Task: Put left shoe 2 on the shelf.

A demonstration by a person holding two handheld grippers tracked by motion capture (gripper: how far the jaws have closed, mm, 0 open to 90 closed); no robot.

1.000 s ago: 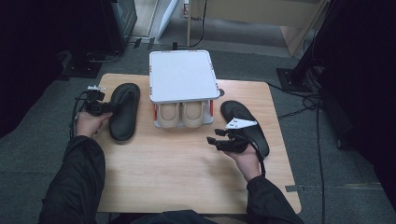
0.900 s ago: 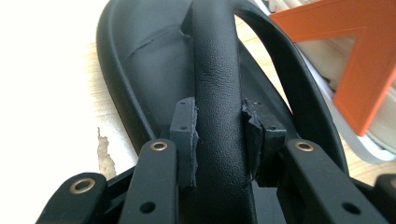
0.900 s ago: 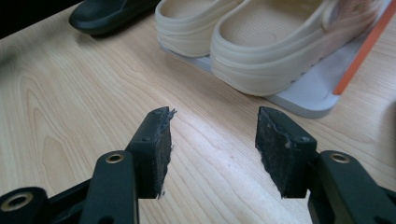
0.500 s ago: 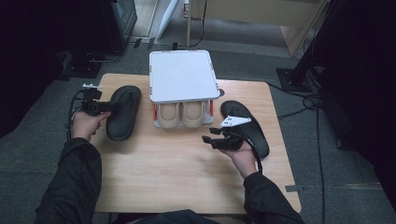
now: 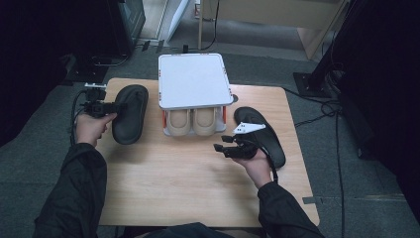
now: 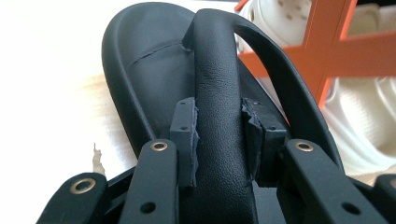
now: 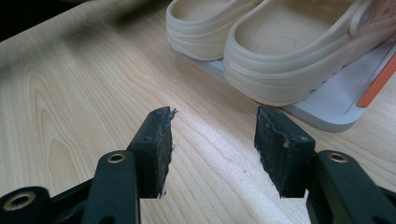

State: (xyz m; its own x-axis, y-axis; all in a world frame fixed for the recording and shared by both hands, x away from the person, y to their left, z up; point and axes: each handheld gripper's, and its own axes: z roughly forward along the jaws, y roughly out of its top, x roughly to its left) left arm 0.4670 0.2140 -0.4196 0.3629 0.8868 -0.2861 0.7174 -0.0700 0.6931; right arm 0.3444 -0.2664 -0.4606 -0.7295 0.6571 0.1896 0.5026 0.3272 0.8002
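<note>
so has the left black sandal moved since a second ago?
Yes. The left black sandal, clamped at its strap by the left gripper, has shifted slightly up the picture, toward the table's far edge, judged against the white rack.

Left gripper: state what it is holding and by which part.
The left gripper is shut on the black sandal, its pads clamped on either side of the wide strap. The right gripper holds nothing.
</note>
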